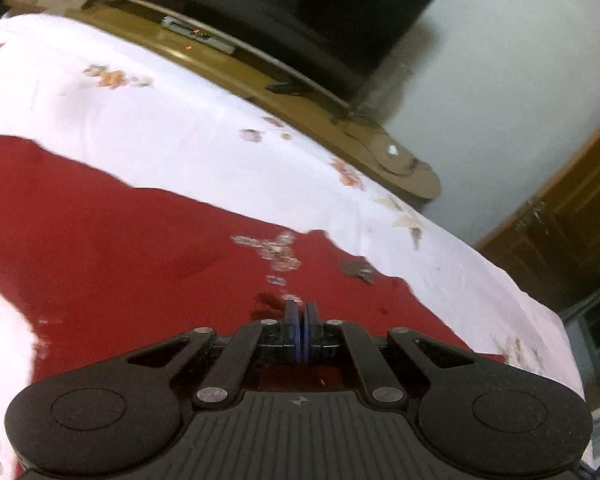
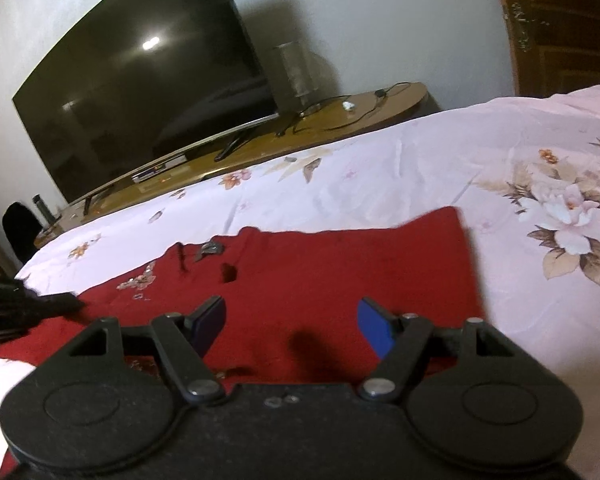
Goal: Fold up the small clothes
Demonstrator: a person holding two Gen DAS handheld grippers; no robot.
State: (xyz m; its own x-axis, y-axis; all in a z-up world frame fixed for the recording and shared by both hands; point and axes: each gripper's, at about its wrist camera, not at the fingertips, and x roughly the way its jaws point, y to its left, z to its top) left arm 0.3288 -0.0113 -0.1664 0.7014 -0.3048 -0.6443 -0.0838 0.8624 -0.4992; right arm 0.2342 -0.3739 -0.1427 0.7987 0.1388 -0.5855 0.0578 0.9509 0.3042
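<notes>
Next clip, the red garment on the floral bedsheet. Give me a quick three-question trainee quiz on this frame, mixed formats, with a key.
1. True or false: the right claw is open above the red garment.
2. The left claw's blue pads are: A) spread wide B) pressed together C) out of view.
3. Fill in: beyond the floral bedsheet, a dark ____ stands on the wooden stand.

Key: 1 true; 2 B; 3 television.

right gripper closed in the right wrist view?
No, the right gripper is open: its blue pads stand wide apart above the red garment.
</notes>
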